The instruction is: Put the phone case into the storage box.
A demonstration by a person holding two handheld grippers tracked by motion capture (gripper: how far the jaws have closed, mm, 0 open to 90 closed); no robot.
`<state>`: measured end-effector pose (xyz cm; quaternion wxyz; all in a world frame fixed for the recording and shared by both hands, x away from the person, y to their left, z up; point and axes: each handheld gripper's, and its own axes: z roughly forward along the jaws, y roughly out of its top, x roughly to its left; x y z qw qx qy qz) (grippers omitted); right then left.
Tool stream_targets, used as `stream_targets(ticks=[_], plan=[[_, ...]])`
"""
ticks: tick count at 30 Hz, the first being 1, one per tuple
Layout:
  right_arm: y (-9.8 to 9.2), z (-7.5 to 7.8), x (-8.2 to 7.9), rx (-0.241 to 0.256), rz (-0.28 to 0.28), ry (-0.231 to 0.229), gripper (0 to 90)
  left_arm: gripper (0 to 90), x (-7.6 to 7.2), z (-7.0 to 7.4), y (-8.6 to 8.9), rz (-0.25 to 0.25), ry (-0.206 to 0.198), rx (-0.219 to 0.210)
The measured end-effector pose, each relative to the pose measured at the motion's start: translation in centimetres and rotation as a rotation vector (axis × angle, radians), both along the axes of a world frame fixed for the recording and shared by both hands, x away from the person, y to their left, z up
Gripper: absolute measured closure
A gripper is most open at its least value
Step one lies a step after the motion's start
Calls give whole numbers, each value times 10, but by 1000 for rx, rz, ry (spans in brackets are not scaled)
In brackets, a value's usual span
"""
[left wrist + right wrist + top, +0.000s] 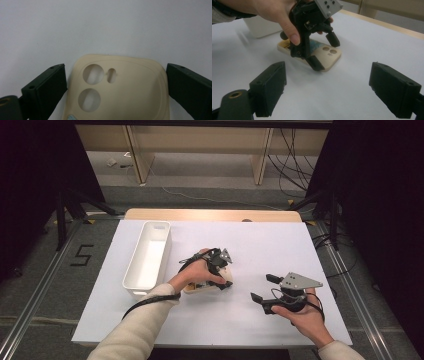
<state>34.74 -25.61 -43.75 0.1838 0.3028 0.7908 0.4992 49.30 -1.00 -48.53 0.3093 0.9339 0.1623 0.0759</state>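
Note:
A cream phone case (130, 95) with two round camera holes lies flat on the white table top (260, 245). My left gripper (116, 87) points down over it, open, with one black jaw on either side of the case's camera end and close to its edges. In the right gripper view the same left gripper (324, 51) straddles the case (329, 58), held by a hand. My right gripper (262, 287) is held low at the right, open and empty, pointing left toward the case (194, 289); its own jaws (327, 87) stand wide apart.
A long white rectangular bin (131, 270) stands left of the case, its inside bare. The table's wooden far edge (210, 214) runs behind. Dark floor, tripod legs and cables surround the table.

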Motion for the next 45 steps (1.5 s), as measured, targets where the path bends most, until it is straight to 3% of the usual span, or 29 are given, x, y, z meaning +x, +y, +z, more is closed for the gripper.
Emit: stream_targets(ticks=[17, 34, 45], plan=[[0, 0, 0, 1, 3, 2, 153, 71, 3, 1, -2, -27, 22, 10], [0, 0, 0, -4, 2, 2, 153, 87, 3, -1, 2, -15, 30, -18], [0, 0, 0, -4, 3, 2, 153, 101, 1, 0, 2, -2, 35, -11]])
